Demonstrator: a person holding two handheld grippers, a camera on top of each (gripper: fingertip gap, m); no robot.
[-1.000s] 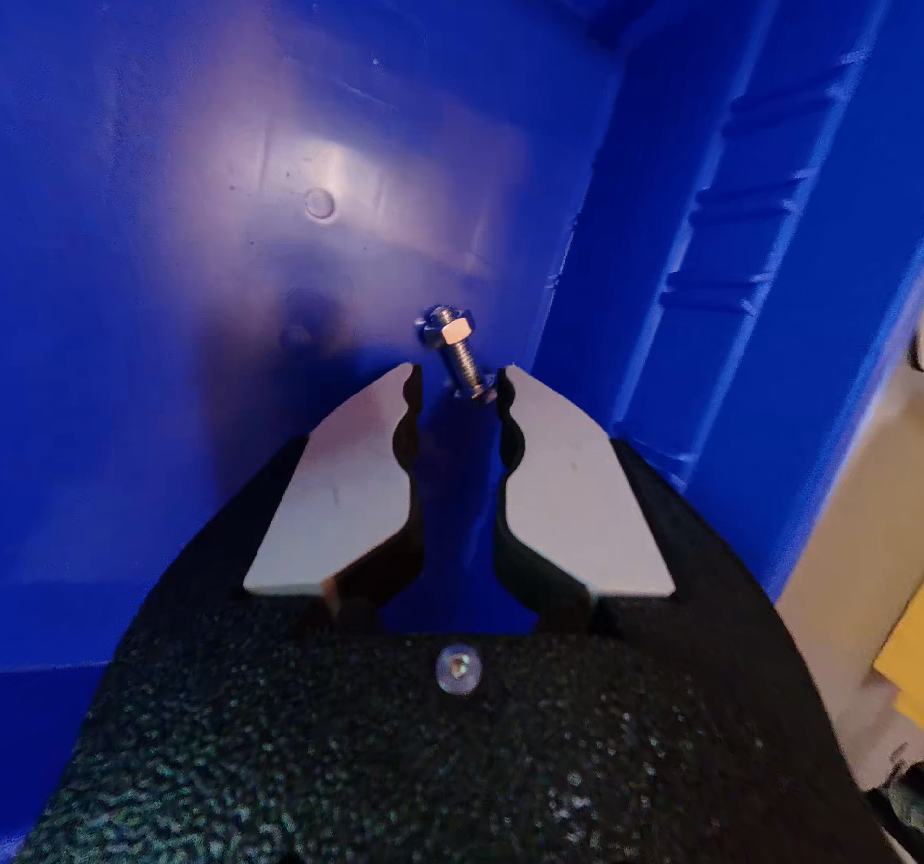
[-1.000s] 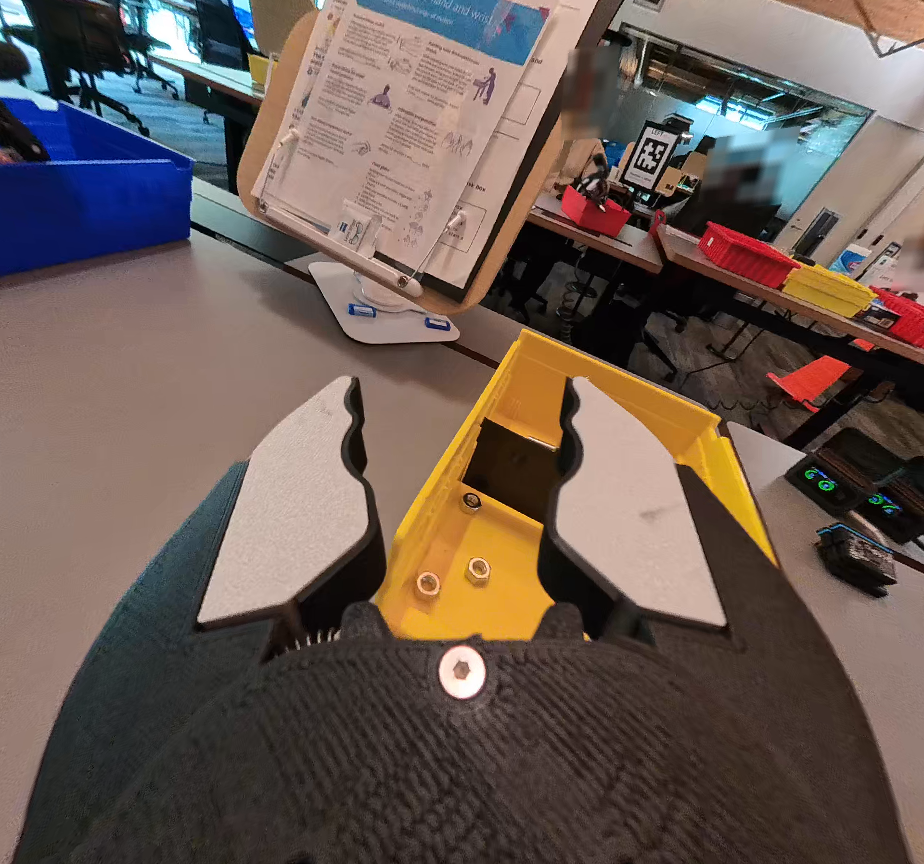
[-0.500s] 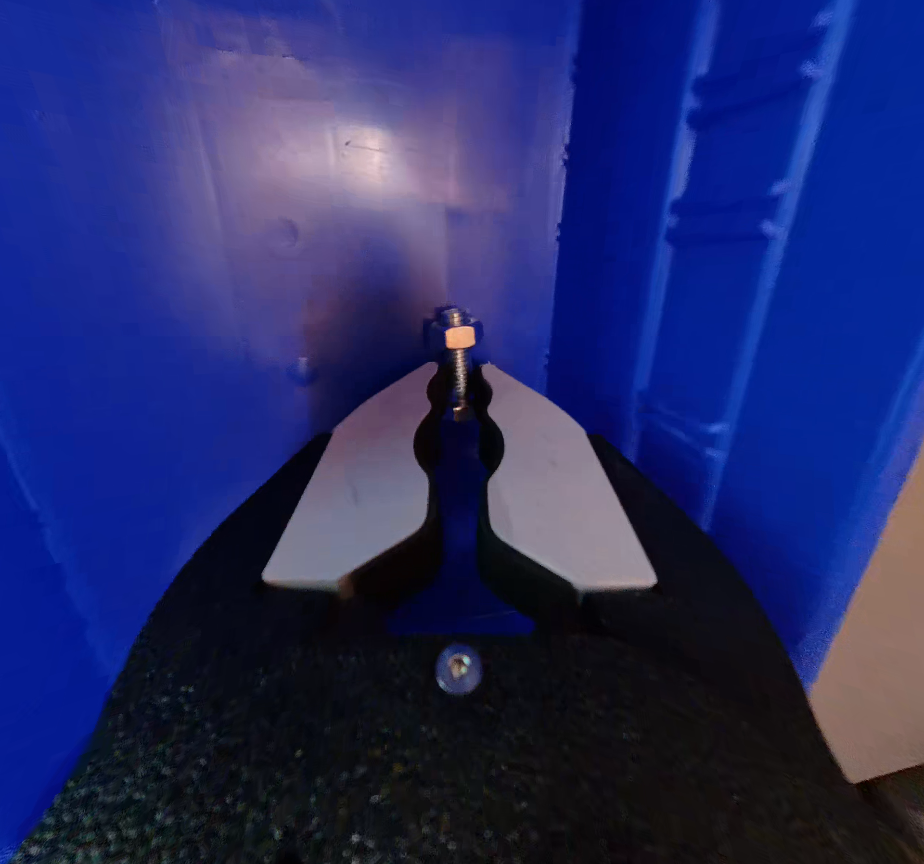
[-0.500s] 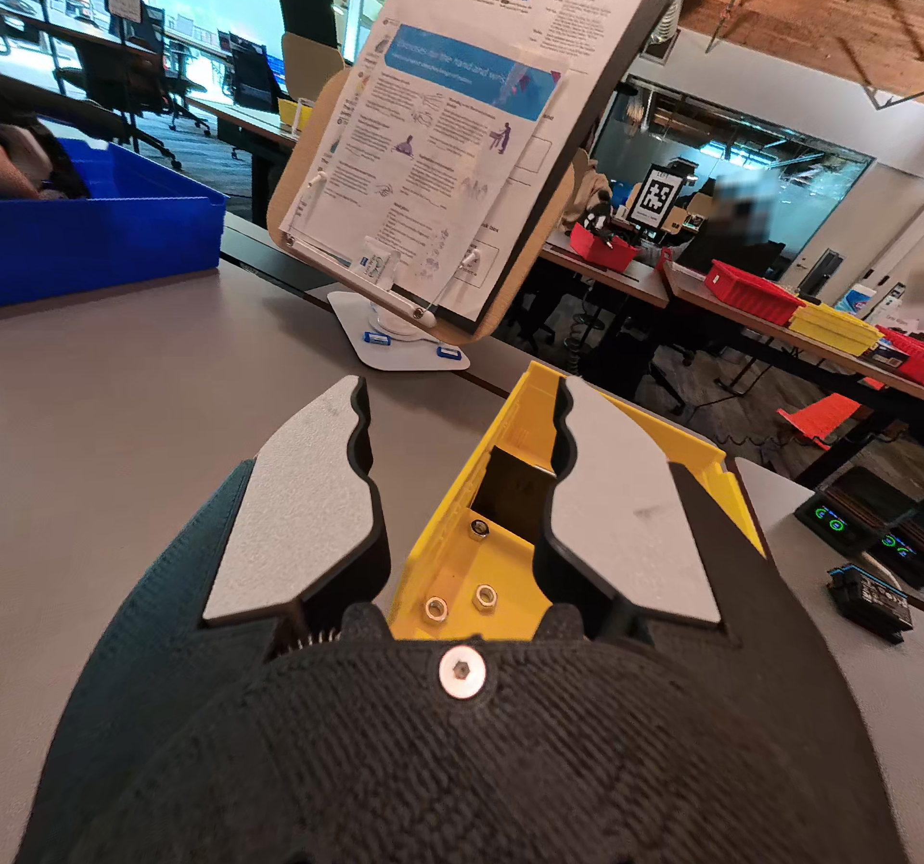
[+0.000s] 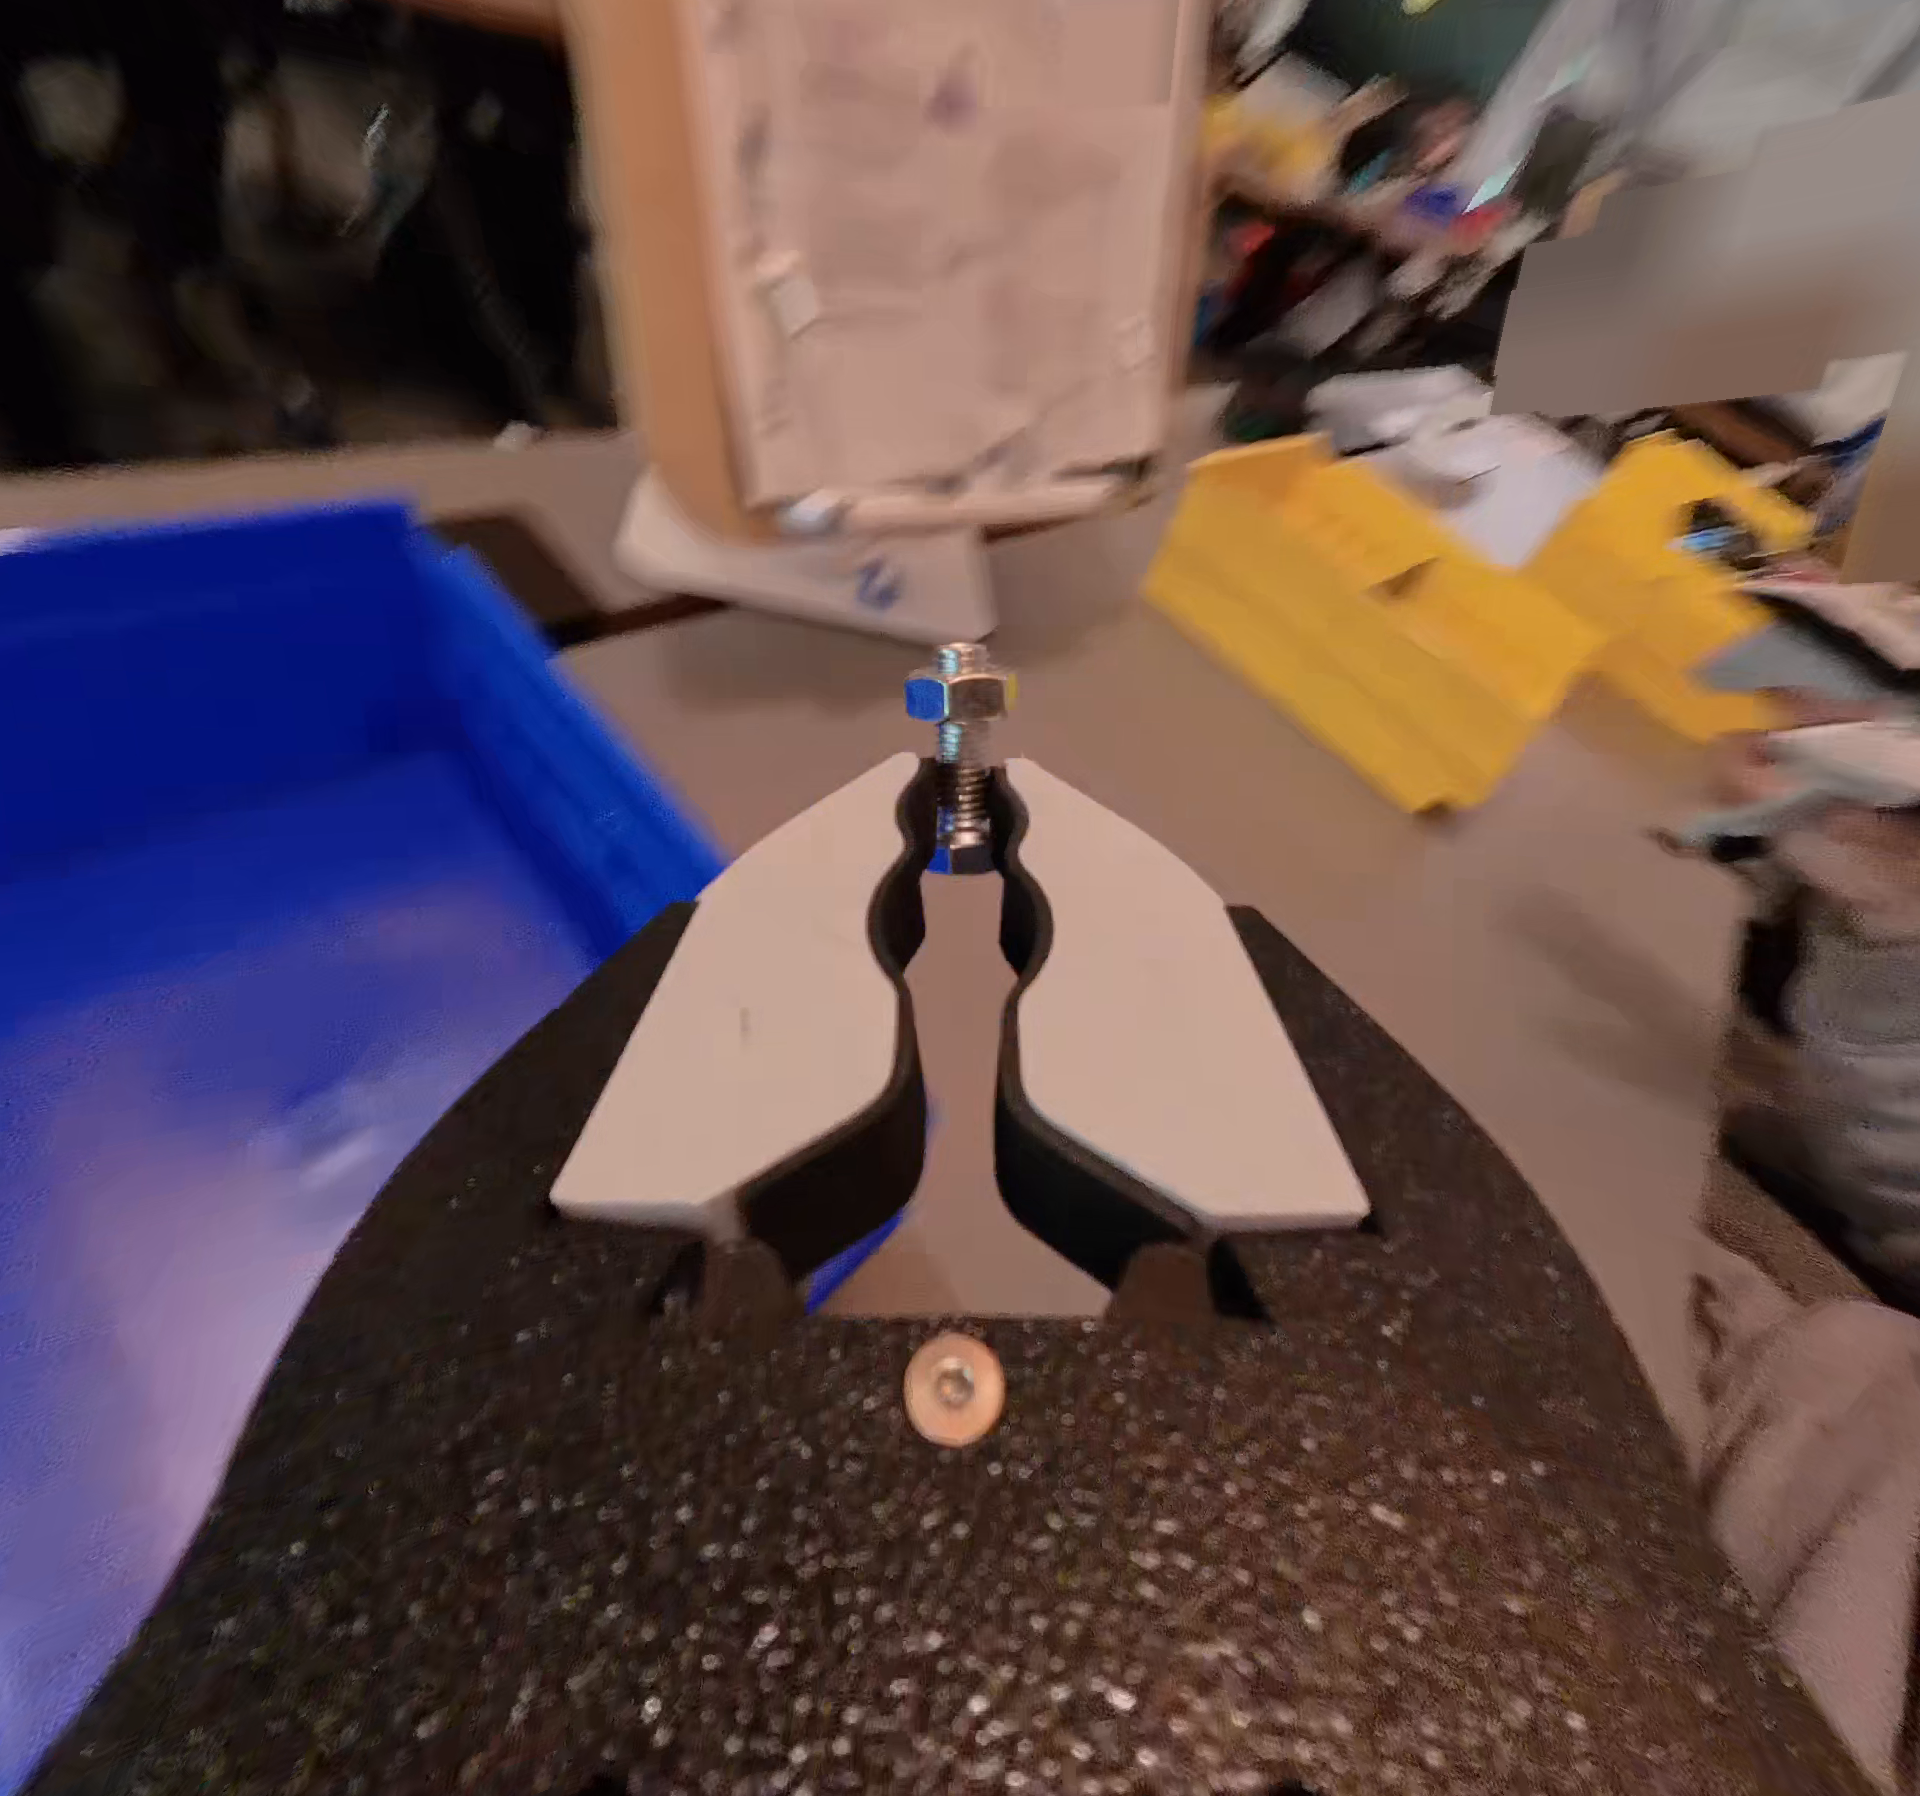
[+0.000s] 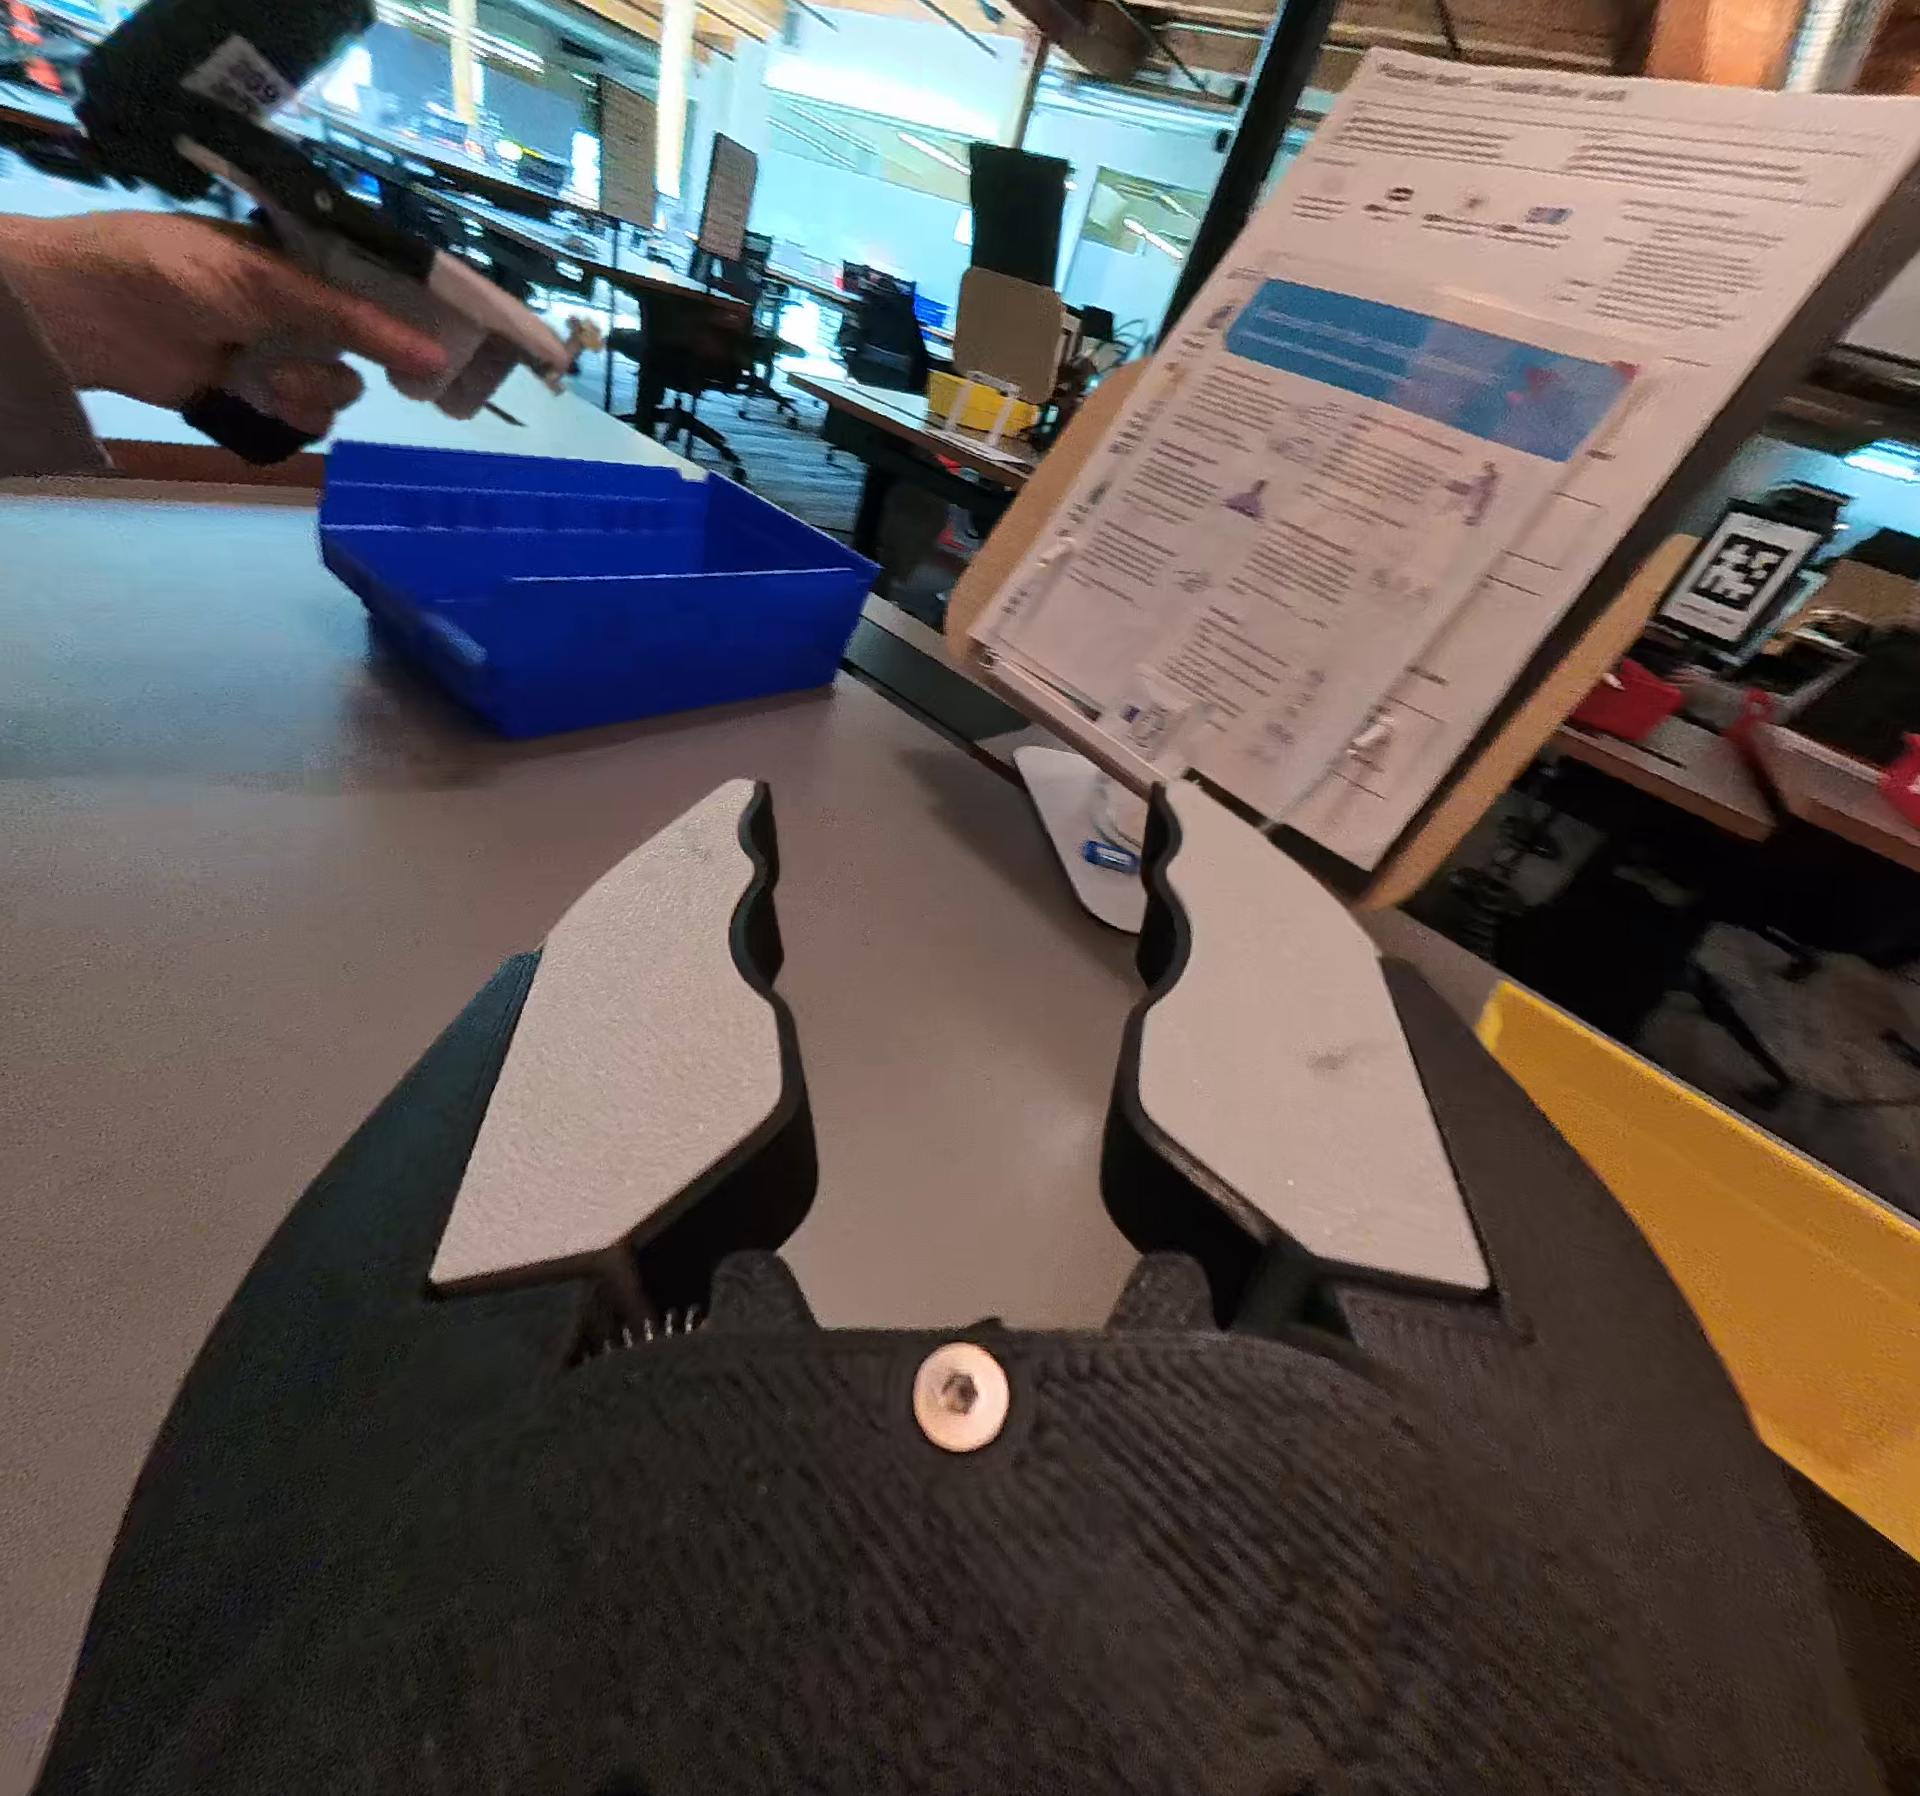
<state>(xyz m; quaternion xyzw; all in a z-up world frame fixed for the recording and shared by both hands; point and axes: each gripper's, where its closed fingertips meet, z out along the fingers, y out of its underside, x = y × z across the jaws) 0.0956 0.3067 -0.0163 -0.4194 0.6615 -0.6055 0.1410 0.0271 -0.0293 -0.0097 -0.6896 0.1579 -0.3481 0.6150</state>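
My left gripper is shut on a silver bolt with a nut threaded near its far end. The bolt points forward out of the fingertips, held in the air above the grey table, just right of the blue bin. In the right wrist view the left gripper shows at upper left in a person's hand, above the blue bin. My right gripper is open and empty above the table.
A tilted document stand with papers rises behind the table on a white base; it also shows in the left wrist view. A yellow bin lies at the right, also in the left wrist view. Across from one pair of fingers to the other is roughly 35 cm.
My left gripper closed on the bolt inside the blue bin and lifted it out over the table. My right gripper swung left, away from the yellow bin, still open.
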